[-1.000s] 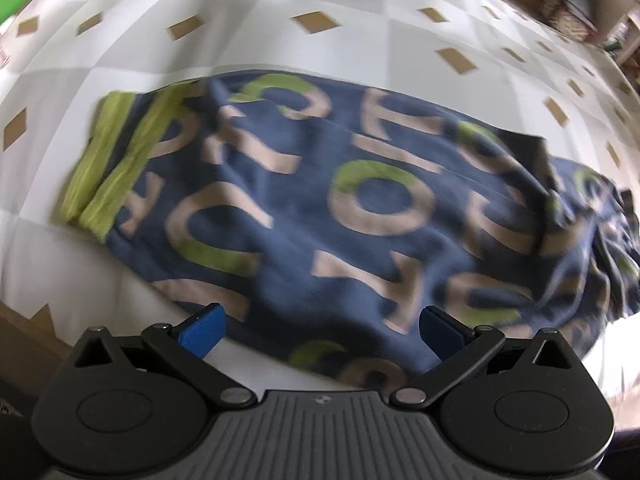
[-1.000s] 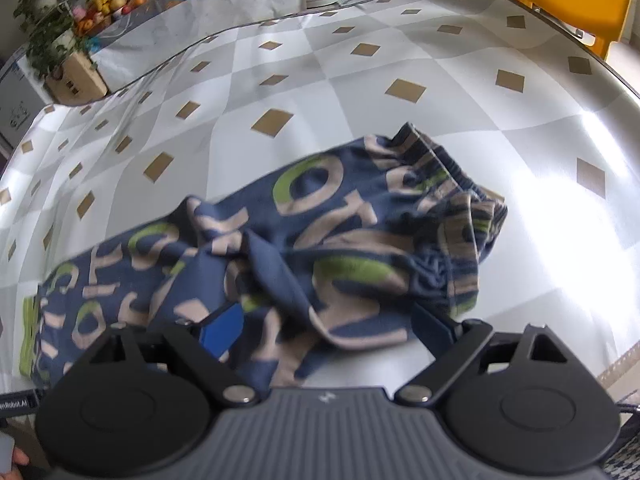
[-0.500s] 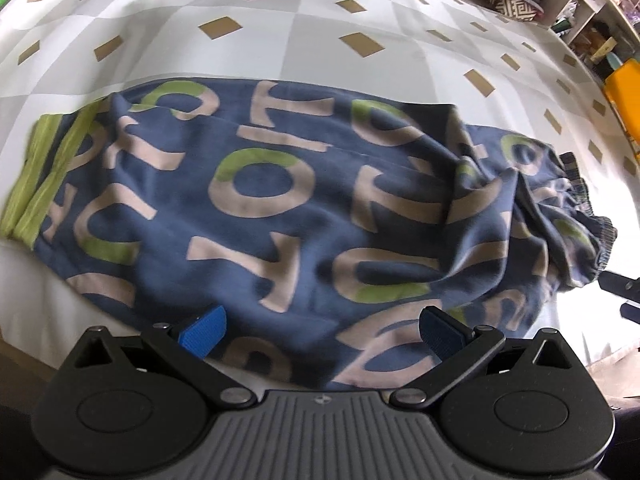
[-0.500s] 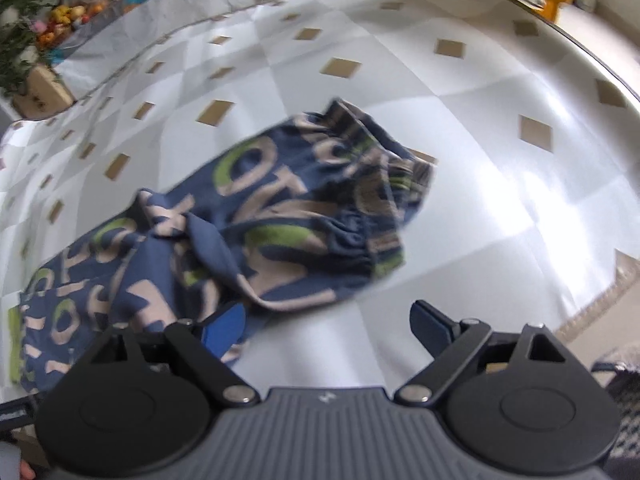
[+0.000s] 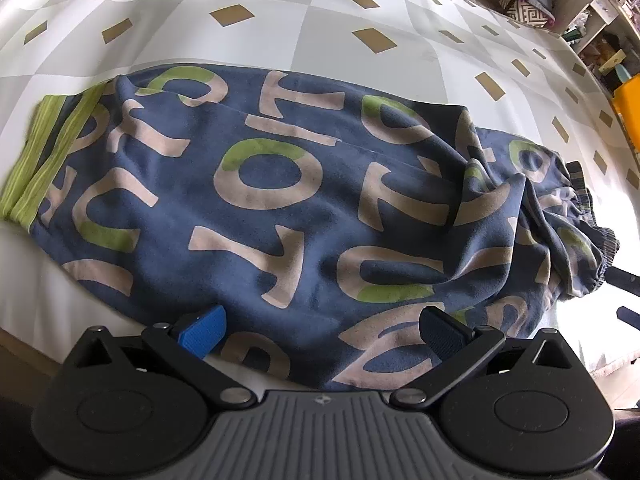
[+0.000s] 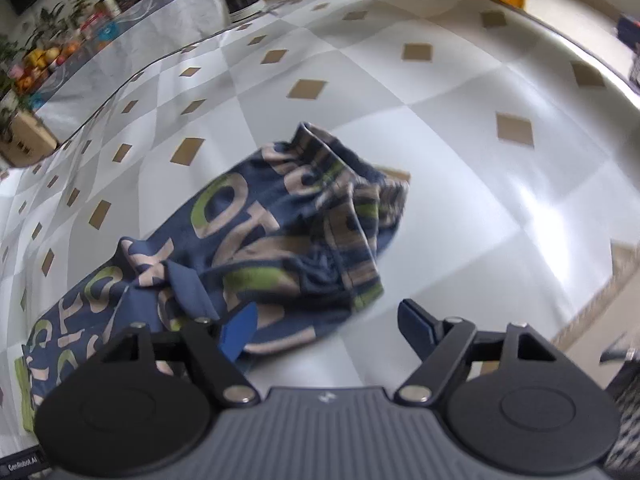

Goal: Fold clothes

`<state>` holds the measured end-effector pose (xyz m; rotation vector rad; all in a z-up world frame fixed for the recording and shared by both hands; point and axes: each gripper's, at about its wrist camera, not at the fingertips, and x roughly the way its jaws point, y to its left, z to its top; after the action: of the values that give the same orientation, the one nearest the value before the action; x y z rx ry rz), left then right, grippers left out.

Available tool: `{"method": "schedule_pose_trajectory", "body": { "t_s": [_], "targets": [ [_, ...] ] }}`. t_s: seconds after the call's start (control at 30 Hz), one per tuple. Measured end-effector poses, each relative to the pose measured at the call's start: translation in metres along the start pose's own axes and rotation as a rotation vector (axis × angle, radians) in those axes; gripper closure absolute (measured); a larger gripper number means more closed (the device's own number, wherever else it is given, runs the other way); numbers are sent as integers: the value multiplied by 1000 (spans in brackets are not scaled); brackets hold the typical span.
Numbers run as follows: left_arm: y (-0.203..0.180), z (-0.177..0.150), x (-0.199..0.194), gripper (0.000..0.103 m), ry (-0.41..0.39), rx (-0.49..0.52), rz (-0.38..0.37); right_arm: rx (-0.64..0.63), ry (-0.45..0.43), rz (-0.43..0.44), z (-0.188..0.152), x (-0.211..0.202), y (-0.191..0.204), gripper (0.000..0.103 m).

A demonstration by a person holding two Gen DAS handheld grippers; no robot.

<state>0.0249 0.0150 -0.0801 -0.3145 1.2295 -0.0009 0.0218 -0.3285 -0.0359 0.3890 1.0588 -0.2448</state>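
Navy letter-print pants (image 5: 280, 200) lie lengthwise on the checkered tablecloth (image 5: 280, 20), waistband end (image 6: 344, 200) bunched; folding barely started, I reckon. My left gripper (image 5: 320, 330) gapes empty; right gripper (image 6: 326, 322), jaws just narrowing, grips nothing.

right tool (image 6: 328, 322) jaws narrowed, nothing gripped

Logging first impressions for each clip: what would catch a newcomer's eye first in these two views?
The navy pants printed with big tan and green letters, lying lengthwise on the checked tablecloth, dominate both views. Their lime-green cuffs lie flat at the left in the left view, while the waistband end is bunched and rumpled. Each open hand-held gripper, left and right, hovers at the near edge.
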Motion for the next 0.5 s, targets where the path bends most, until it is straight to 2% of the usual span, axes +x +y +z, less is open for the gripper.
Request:
{"method": "schedule_pose_trajectory", "body": {
  "t_s": [0.13, 0.27, 0.37, 0.5],
  "targets": [
    [-3, 2, 1, 0, -17, 10, 14, -67, -26, -18, 5, -3, 6, 38],
    [-4, 2, 2, 0, -25, 16, 30, 48, 10, 2, -3, 12, -11, 44],
    [-3, 2, 4, 0, -18, 14, 29, 100, 8, 0, -4, 20, -19, 42],
    [0, 3, 5, 0, -15, 2, 33, 156, 8, 46, -4, 28, -26, 34]
  ]
}}
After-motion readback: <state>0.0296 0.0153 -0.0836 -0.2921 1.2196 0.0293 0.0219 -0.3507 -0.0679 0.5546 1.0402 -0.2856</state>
